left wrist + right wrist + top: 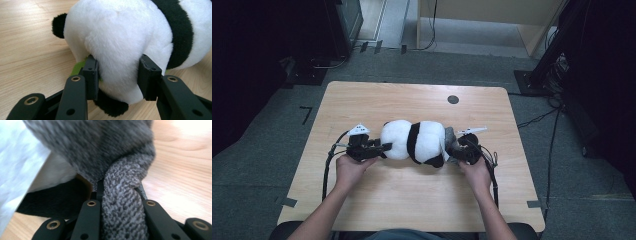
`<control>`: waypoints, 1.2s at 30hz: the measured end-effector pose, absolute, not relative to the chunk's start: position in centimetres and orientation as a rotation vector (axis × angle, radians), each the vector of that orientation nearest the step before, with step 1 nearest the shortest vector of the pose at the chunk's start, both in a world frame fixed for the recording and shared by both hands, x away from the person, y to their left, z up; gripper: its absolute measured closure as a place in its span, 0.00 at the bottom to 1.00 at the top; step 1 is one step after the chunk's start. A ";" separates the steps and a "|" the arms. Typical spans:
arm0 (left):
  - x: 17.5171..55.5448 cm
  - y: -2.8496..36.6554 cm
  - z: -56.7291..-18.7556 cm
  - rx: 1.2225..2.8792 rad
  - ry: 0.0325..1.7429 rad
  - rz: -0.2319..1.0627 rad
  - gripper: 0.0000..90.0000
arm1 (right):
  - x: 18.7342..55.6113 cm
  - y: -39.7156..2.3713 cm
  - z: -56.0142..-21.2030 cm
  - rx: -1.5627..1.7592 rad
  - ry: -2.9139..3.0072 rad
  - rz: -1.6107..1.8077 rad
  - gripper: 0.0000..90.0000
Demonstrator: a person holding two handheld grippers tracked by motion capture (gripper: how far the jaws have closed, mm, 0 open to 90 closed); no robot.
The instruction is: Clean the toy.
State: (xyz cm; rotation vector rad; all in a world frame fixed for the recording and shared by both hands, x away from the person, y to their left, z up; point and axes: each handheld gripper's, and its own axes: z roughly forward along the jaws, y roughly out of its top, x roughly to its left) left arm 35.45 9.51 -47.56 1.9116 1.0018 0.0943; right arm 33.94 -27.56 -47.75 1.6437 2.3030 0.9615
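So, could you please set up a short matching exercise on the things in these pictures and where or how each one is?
Things:
1. left gripper
2. right gripper
3. plush panda
4. dark round spot

States:
A. shut on grey knitted cloth
B. lying on the wooden table
C. near the table's far edge
D. clamped on white plush

Pairs: 1-D, 2-A, 3-B, 4-C

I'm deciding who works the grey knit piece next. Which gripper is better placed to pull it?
Right. The right gripper is already shut on the grey knit piece, while the left gripper is clamped on the plush panda, steadying it on the table.
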 end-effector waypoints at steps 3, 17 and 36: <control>35.4 9.5 -47.5 1.908 0.997 0.095 0.64 | 33.8 -28.8 -46.6 1.665 2.233 1.000 0.87; 35.3 9.4 -47.3 1.896 0.999 0.107 0.65 | 33.9 -24.0 -37.3 1.378 2.183 1.246 0.87; 35.1 9.2 -47.3 1.909 1.005 0.133 0.68 | 35.6 -10.8 -40.8 1.195 2.478 1.138 0.87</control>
